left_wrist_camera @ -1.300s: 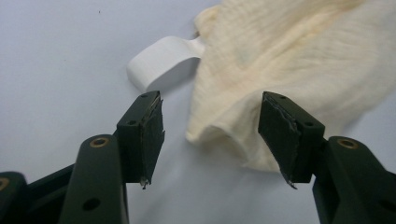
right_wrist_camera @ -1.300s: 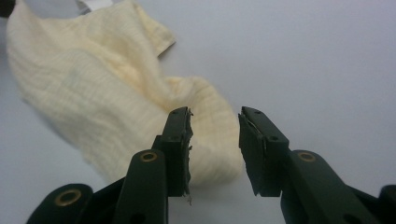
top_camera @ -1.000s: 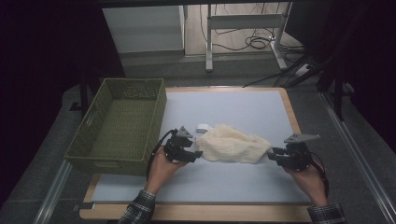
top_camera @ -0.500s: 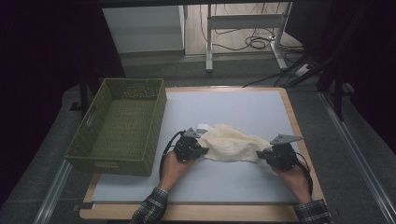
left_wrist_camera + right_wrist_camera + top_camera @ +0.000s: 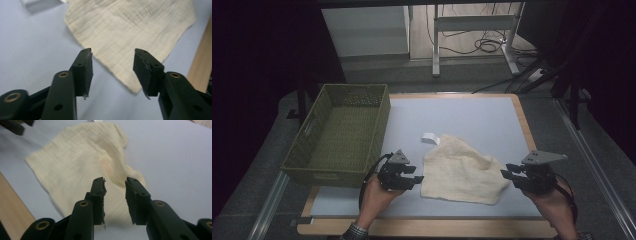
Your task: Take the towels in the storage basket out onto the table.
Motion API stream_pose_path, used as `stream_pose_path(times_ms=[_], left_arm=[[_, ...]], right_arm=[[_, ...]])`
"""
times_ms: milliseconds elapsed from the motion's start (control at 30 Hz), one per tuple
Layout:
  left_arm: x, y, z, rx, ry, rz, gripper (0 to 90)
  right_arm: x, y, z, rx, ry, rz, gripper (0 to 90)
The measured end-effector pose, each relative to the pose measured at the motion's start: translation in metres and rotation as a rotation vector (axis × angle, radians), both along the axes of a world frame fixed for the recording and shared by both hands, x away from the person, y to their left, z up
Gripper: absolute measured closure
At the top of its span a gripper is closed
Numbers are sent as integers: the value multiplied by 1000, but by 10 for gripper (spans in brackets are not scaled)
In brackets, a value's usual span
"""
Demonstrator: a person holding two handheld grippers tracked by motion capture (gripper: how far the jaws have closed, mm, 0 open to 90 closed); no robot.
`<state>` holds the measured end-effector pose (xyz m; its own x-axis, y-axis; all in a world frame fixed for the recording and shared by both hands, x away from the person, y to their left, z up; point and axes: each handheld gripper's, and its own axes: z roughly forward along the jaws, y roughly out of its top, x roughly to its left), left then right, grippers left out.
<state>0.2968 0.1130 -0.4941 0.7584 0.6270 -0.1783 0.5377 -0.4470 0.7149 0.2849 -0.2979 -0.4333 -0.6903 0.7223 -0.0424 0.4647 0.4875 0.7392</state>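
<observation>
A cream cloth [image 5: 462, 170] lies spread flat on the blue-grey mat [image 5: 472, 115], with a small white tag [image 5: 430, 138] at its far corner. My left gripper [image 5: 418, 179] hovers just off the cloth's left edge. In the left gripper view the cloth [image 5: 130, 30] lies beyond the left gripper [image 5: 112, 53], whose jaws have just been opening with nothing pinched between them. My right gripper [image 5: 506, 173] sits at the cloth's right corner. Its jaws have also just been opening, and in the right gripper view the right gripper [image 5: 115, 181] stands apart above the cloth [image 5: 82, 157].
A green woven basket [image 5: 342, 135] stands at the mat's left side, close to my left hand. The wooden table rim [image 5: 427, 227] runs along the front. Beyond the table are metal desk legs [image 5: 435, 40] and cables on the floor.
The cloth was bunched between both grippers; now it lies flatter and nearer the front. Both grippers have let go, opened, and drawn back toward the person.
</observation>
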Motion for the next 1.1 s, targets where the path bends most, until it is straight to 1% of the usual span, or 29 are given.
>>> stream_pose_path(times_ms=[33, 67, 133, 167, 200, 233, 300, 333, 367, 400, 433, 467, 533, 567, 600, 633, 667, 700, 733, 767, 800, 833, 867, 900, 933, 967, 1000, 1100], left_arm=[[1, 1, -3, 0, 5, 7, 466], [2, 1, -6, 6, 7, 15, 466], [5, 0, -12, 14, 7, 29, 418], [5, -2, -14, 10, 3, 32, 390], [6, -5, -17, 6, -5, 33, 323], [7, -7, -19, 6, -9, 34, 323], [8, -14, -25, 17, -26, 37, 267], [8, -21, -31, 37, -53, 34, 218], [8, -23, -33, 46, -58, 35, 197], [8, -23, -33, 46, -58, 35, 181], [8, -26, -36, 59, -64, 40, 169], [9, -30, -42, 89, -73, 46, 153], [9, -33, -47, 123, -87, 52, 137], [9, -33, -47, 123, -87, 52, 125], [9, -33, -49, 120, -96, 54, 125], [9, -33, -51, 107, -96, 57, 112], [9, -32, -51, 104, -95, 61, 111], [9, -33, -51, 108, -98, 60, 111], [9, -32, -51, 106, -97, 61, 111], [9, -32, -51, 106, -97, 61, 110], [9, -32, -51, 105, -96, 62, 109], [9, -32, -51, 104, -95, 62, 109], [9, -32, -51, 103, -94, 63, 109], [9, -32, -51, 103, -94, 63, 109], [9, -32, -52, 103, -94, 63, 108], [9, -32, -52, 103, -94, 63, 108], [9, -32, -52, 103, -94, 63, 108], [9, -32, -52, 103, -96, 63, 109]], right_arm=[[0, 0, 0, 0, 0, 0, 674], [2, -3, -4, 4, 12, -9, 670], [4, -9, -12, 6, 38, -24, 670], [4, -12, -17, 3, 47, -30, 670], [3, -15, -24, 1, 59, -37, 669], [3, -15, -24, 1, 59, -37, 669], [1, -18, -29, 0, 67, -45, 641], [0, -22, -36, -4, 78, -58, 627], [-1, -25, -41, -2, 86, -55, 626], [-2, -26, -44, -7, 91, -53, 626], [-3, -27, -48, -23, 97, -54, 625], [-4, -28, -53, -45, 103, -50, 618], [-5, -29, -59, -44, 120, -43, 572], [-5, -29, -59, -44, 120, -43, 572], [-4, -29, -63, -39, 129, -40, 549], [-4, -29, -67, -35, 128, -36, 538], [-3, -28, -70, -38, 132, -38, 534], [1, -26, -77, -38, 120, -43, 558], [4, -25, -80, -32, 122, -46, 630], [4, -25, -80, -32, 122, -46, 630], [7, -24, -82, -10, 101, -45, 790], [8, -23, -82, 6, 108, -40, 844], [8, -22, -80, 18, 102, -38, 865], [8, -22, -80, 18, 102, -38, 865], [6, -18, -72, 25, 92, -21, 870], [6, -18, -72, 25, 92, -21, 870], [4, -13, -59, 21, 69, -3, 870], [6, -3, -40, 27, 43, 25, 869]])
